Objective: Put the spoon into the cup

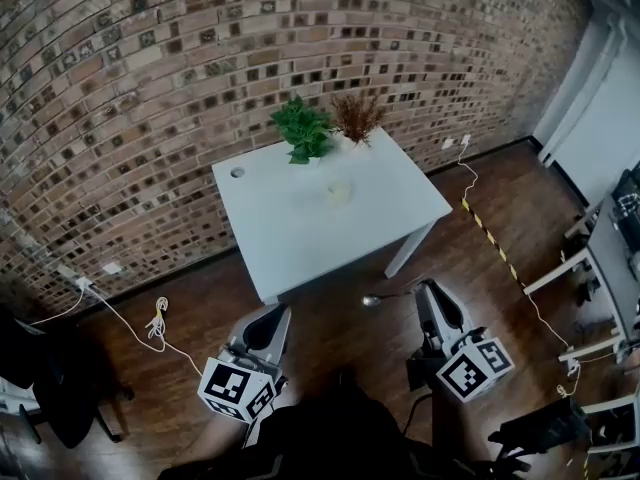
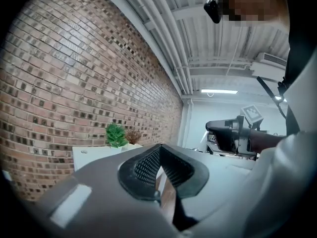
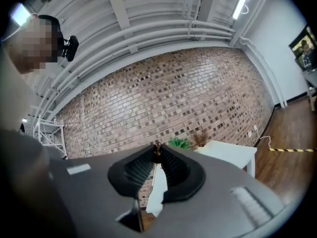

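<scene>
In the head view, a pale cup [image 1: 340,192] stands near the middle of the white table [image 1: 300,243]. My right gripper [image 1: 422,286] hovers over the wooden floor in front of the table, shut on the handle of a metal spoon [image 1: 374,300]. The spoon's bowl sticks out to the left. In the right gripper view, only a dark bit of the spoon [image 3: 157,149] shows at the right gripper's [image 3: 157,153] tips. My left gripper [image 1: 279,314] is lower left, also short of the table. Its pads meet at the left gripper's [image 2: 158,148] tips, with nothing between them.
A green plant [image 1: 303,128] and a dried brown plant [image 1: 356,116] stand at the table's far edge by the brick wall [image 1: 150,68]. White cables [image 1: 155,323] and yellow-black tape [image 1: 490,233] lie on the floor. A dark chair [image 1: 45,378] is at left, and desks [image 1: 610,268] are at right.
</scene>
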A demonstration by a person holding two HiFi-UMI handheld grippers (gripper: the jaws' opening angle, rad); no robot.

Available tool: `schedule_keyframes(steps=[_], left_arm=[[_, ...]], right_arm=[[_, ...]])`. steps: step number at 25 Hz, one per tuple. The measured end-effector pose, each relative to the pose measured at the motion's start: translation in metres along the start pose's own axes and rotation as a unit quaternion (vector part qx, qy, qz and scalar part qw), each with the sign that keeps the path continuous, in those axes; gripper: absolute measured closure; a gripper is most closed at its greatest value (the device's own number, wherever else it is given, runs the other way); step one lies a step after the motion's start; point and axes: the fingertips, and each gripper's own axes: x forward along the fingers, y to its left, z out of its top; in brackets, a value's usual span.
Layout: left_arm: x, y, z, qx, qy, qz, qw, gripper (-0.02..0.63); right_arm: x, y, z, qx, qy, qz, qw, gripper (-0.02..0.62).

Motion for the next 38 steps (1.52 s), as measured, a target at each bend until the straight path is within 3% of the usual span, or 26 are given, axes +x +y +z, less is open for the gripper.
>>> schedule_keyframes(steps=[13,21,32,38], left_arm=[[0.138,0.027,0.026,0.016,-0.018,0.105,0.9942,0.612],[0.197,0.082,0.029,-0.002,-0.012,0.115,0.9933,0.612],[0.262,0.156,0.048,0.007,-0.006,0.101,0.9948,0.612],[0.296,0.176,0.059,0.017,-0.013,0.140,0.9899,0.612]], right_arm=[[0.108,-0.114,0.054,0.003,0.021,0.083,0.996,0.545],[0.191,-0.152,0.053,0.017,0.026,0.073,0.997,0.545],[0.298,-0.161,0.051,-0.011,0.040,0.065,0.997,0.545],[0.349,-0.182,0.043,-0.015,0.065,0.098,0.993,0.545]])
